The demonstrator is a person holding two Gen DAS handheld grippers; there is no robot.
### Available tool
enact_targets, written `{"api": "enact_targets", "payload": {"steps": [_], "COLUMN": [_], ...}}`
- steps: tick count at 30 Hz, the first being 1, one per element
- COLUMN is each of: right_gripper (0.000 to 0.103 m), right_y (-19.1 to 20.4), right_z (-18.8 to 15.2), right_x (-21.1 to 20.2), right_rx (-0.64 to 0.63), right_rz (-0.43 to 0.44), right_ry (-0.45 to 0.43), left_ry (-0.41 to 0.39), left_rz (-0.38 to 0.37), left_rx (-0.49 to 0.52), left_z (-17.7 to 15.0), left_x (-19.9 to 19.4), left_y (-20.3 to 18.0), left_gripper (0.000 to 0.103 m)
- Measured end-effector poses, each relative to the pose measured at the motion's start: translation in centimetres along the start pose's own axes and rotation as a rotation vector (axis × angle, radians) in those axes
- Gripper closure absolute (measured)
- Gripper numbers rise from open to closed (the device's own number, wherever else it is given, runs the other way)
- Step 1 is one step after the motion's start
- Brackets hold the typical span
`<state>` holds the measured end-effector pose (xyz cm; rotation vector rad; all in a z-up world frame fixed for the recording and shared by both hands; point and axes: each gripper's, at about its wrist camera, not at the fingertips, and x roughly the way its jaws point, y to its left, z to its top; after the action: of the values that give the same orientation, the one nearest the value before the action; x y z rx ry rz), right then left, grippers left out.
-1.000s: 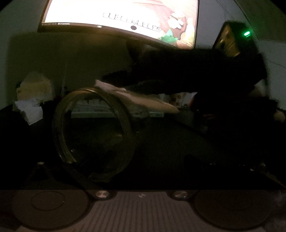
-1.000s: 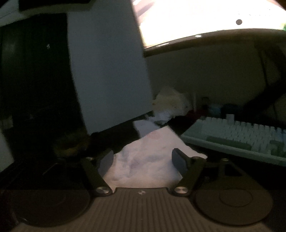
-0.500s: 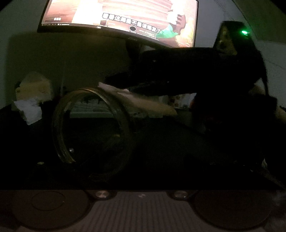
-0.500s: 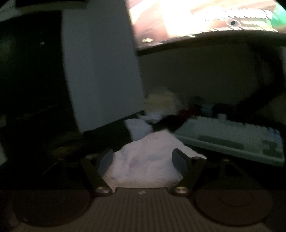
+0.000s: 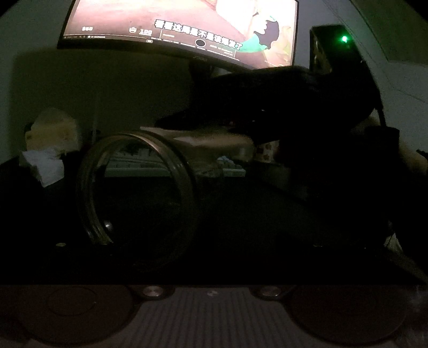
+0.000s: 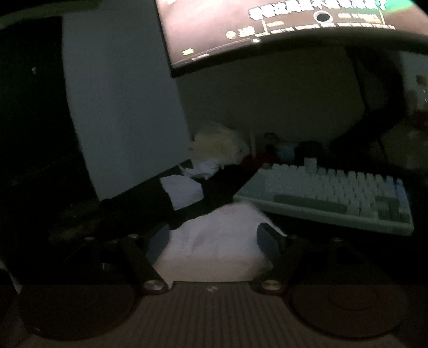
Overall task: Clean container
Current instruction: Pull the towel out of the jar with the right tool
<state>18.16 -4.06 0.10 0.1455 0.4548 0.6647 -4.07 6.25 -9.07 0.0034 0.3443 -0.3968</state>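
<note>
Here, in a very dim room, from left to right:

Tissues: a crumpled white heap is lying at the far left of the dark desk, with a pale plush-like lump sitting just behind it.

Container: a clear glass jar is lying on its side near the left gripper, its round mouth facing the left wrist camera.

Left gripper: its fingers are lost in the darkness, so I cannot tell whether they are spread or pressing on the jar.

Cloth: a pale folded wipe is resting along the top of the jar's side, touching the glass.

Right gripper: in the left view it is showing as a dark shape reaching over the jar from the right; in its own view the two fingers are pinching the white wipe between them.

Keyboard: a light keyboard is sitting beyond the wipe, to the right in the right wrist view.

Monitor: a curved screen is glowing above everything, showing a game picture with a line of Chinese text.

Device: a dark box with a green light is standing at the upper right.
</note>
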Motion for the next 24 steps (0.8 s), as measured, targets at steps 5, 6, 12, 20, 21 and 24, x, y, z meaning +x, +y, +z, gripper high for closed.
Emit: {"api": "enact_targets", "payload": {"steps": [5, 6, 12, 20, 21, 24], "right_gripper": [0.026, 0.026, 0.026, 0.099, 0.099, 0.098], "right_y": [1.8, 1.6, -1.2, -0.9, -1.3, -2.4], "right_z": [-0.1, -0.2, -0.4, -1.1, -1.1, -1.2], "right_x": [-0.3, -0.3, 0.0, -1.7, -2.2, -4.1], "right_rx": [-0.082, -0.086, -0.007, -0.113, -0.095, -0.043], "right_rz": [0.069, 0.082, 0.044, 0.058, 0.058, 0.058], "right_ry": [-0.010, -0.017, -0.023, -0.077, -0.090, -0.129], "left_ry": [0.000, 0.000, -0.004, 0.002, 0.004, 0.011], "left_rz": [0.001, 0.002, 0.009, 0.009, 0.008, -0.006], "left_rx": [0.000, 0.001, 0.009, 0.040, 0.039, 0.011], "left_z": [-0.1, -0.1, -0.2, -0.1, -0.1, 0.2], "left_x": [0.0, -0.1, 0.0, 0.1, 0.0, 0.0], "left_y": [0.0, 0.0, -0.2, -0.2, -0.3, -0.1], "left_gripper": [0.000, 0.000, 0.000, 0.000, 0.000, 0.000]}}
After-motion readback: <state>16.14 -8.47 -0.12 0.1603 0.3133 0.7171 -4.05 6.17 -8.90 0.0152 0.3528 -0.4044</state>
